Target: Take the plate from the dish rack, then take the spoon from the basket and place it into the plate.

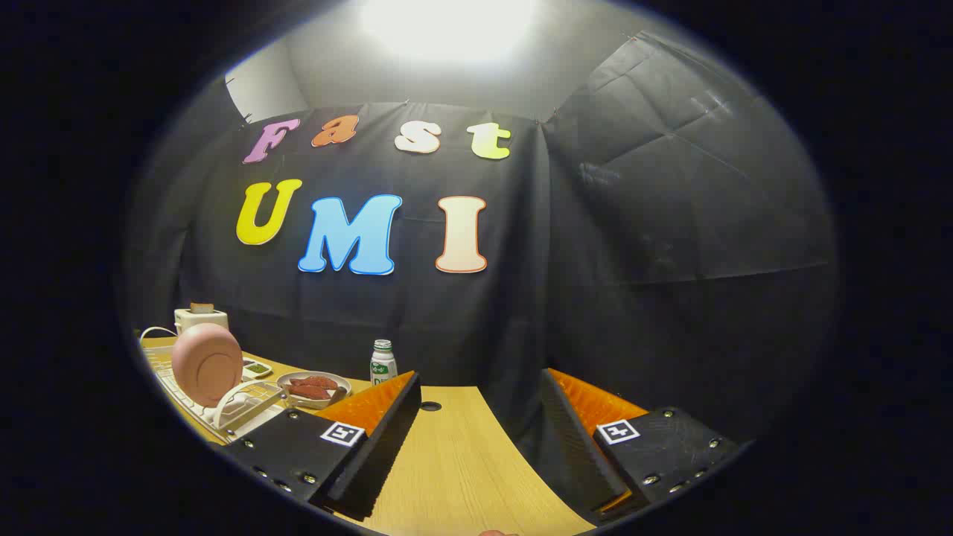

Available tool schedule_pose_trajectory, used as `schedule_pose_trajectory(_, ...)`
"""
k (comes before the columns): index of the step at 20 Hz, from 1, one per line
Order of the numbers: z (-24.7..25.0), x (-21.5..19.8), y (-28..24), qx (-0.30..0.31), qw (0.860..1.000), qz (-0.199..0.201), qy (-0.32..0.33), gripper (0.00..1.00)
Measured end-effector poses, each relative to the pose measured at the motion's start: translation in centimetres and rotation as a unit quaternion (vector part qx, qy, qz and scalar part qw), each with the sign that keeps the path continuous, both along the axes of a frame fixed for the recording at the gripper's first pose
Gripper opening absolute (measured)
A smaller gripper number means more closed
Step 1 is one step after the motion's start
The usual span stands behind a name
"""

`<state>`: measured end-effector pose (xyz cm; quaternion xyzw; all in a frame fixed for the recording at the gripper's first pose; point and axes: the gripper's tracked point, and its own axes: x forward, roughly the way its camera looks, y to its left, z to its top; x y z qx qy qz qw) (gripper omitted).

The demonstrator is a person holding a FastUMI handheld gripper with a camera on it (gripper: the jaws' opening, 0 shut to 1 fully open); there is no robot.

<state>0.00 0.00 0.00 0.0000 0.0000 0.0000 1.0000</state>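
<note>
A: Status of gripper (476, 439)?

B: Fingers are spread wide, nothing held btwn them. Only bare wooden tabletop (454, 461) is seen in the gap. Fingers are held just above the table, aimed at the booth wall.

A: Plate located?

B: Pink plate (207, 363) is seen well off to the left of the left finger, beyond it. It's stood upright on edge in the white dish rack (223, 413). No contact w/ gripper.

A: Spoon / basket?

B: Can't be told from this view. Neither could be made out w/ certainty.

A: Other items?

B: Small bottle (383, 362) w/ pale cap is stood just beyond the left fingertip, near the wall. A shallow dish w/ reddish food (313, 387) is set btwn rack and bottle. A small square dish w/ smth green (257, 368) is seen behind it, beside the plate. A white boxy appliance (200, 318) w/ cable is placed behind the rack. A dark round hole (430, 406) in the tabletop is noted just ahead of the left finger.
</note>
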Motion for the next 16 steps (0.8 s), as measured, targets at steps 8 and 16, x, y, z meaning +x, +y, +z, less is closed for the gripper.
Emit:
schedule_pose_trajectory(8,6.1,-6.9,9.9,0.029,0.995,0.097,-0.002,0.98)
schedule_pose_trajectory(16,12.0,-7.5,21.6,0.068,0.976,0.206,-0.036,0.98)
